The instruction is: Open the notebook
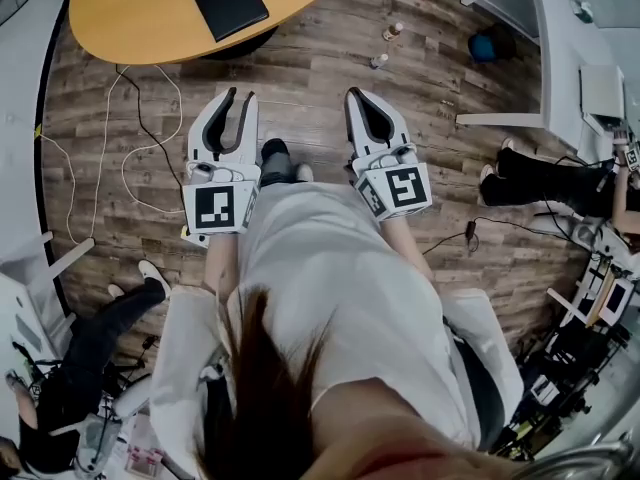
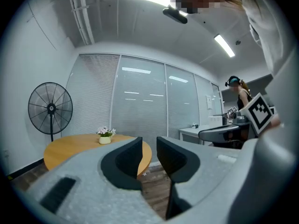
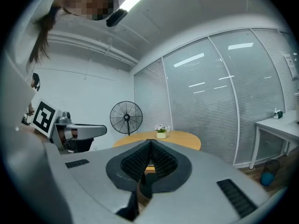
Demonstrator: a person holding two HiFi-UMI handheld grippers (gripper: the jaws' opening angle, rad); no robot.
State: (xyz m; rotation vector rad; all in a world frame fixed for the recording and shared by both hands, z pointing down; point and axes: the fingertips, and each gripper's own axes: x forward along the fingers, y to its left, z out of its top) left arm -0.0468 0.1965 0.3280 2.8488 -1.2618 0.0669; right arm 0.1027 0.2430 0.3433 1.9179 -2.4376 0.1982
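A closed black notebook (image 1: 229, 1) lies on the round wooden table (image 1: 120, 23) at the top of the head view, ahead of both grippers. My left gripper (image 1: 239, 98) is held level over the wood floor, short of the table's edge. Its jaws stand apart with nothing between them (image 2: 149, 143). My right gripper (image 1: 356, 94) is beside it at the same distance, its ribbed pads closed together on nothing (image 3: 150, 143). The notebook shows in neither gripper view; only the table (image 2: 70, 148) and a small flower pot (image 2: 105, 136) on it do.
White and black cables (image 1: 120, 158) trail over the floor at the left. Two small bottles (image 1: 386, 46) and a blue bin (image 1: 486, 47) stand near a white desk (image 1: 560, 38) at the right. A standing fan (image 2: 50, 108) is beyond the table. Other people sit at both sides.
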